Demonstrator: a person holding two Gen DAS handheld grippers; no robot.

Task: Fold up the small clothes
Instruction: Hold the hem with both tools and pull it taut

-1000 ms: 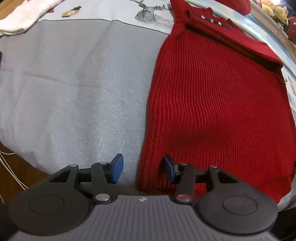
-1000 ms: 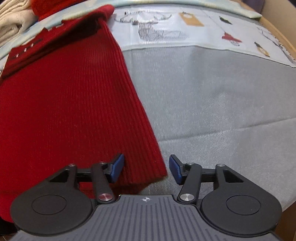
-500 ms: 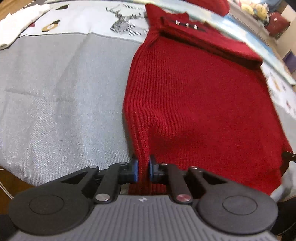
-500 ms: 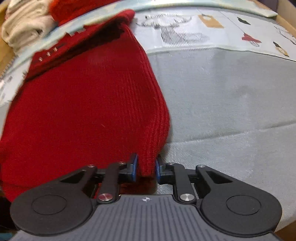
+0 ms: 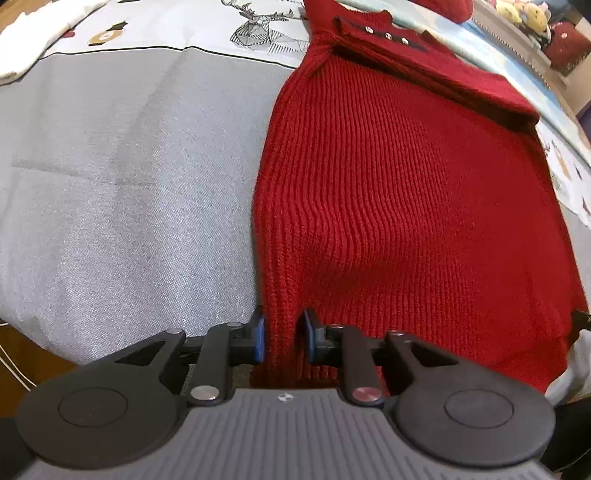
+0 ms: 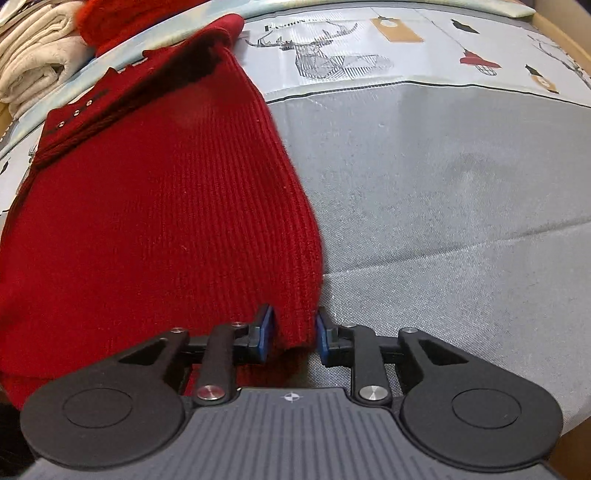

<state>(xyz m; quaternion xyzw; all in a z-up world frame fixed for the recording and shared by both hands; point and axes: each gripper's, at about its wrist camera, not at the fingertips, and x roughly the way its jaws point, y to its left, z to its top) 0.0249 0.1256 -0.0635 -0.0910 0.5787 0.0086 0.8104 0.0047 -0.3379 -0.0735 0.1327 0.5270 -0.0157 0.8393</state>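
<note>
A red ribbed knit sweater point(image 5: 399, 192) lies on the grey cloth, its buttoned neckline at the far end. My left gripper point(image 5: 283, 338) is shut on the sweater's near left hem corner, which bunches between the blue pads. In the right wrist view the same sweater point(image 6: 166, 206) fills the left half. My right gripper point(image 6: 294, 334) is shut on its near right hem corner, and the cloth rises in a ridge from the pads.
The grey cloth point(image 5: 110, 192) point(image 6: 443, 192) covers the table, with a printed deer-pattern band point(image 6: 332, 55) at the far side. Folded cream clothes point(image 6: 33, 70) are stacked at the far left. Plush toys point(image 5: 524, 14) sit at the far right. The table edge runs close below both grippers.
Both grippers closed from open onto the sweater's two near hem corners and have lifted them slightly, so the hem now bunches up between the pads.
</note>
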